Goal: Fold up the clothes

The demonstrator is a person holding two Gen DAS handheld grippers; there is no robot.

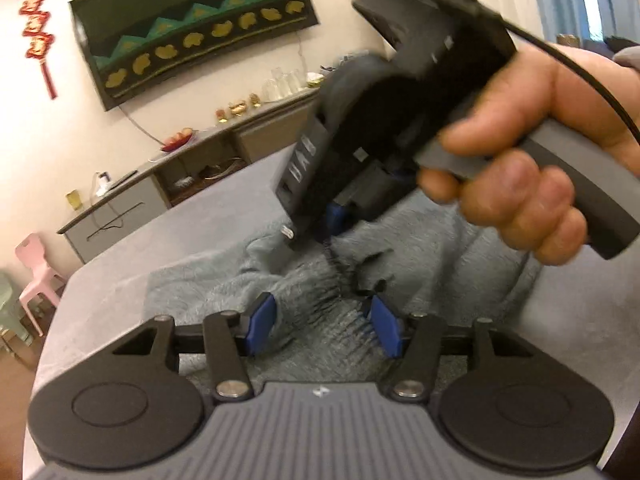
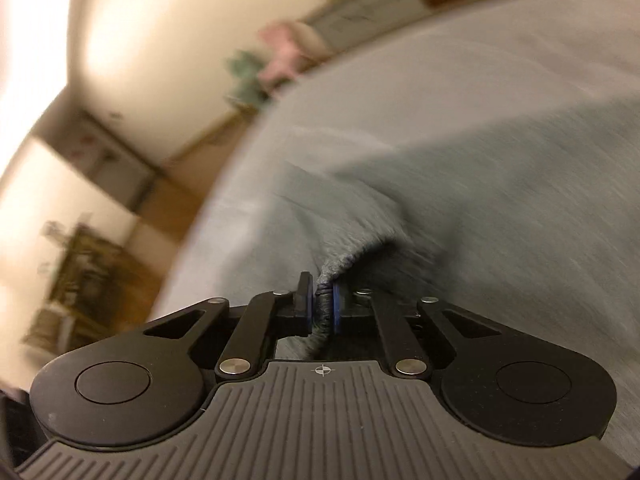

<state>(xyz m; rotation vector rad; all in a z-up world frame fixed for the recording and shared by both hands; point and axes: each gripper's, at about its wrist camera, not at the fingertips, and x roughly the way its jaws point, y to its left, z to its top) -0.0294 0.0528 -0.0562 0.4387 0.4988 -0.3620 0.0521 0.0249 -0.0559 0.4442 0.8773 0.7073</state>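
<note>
A grey fuzzy garment lies rumpled on a grey table. My left gripper is open just above the garment's ribbed hem, with its blue pads spread apart and empty. My right gripper shows in the left wrist view just beyond it, held by a hand, tips down on the garment. In the right wrist view my right gripper is shut on a ribbed edge of the garment and lifts it off the table. That view is motion-blurred.
A long grey sideboard with glasses, ornaments and a fruit plate stands along the far wall under a dark framed hanging. A pink plastic chair stands left of the table; it also shows in the right wrist view.
</note>
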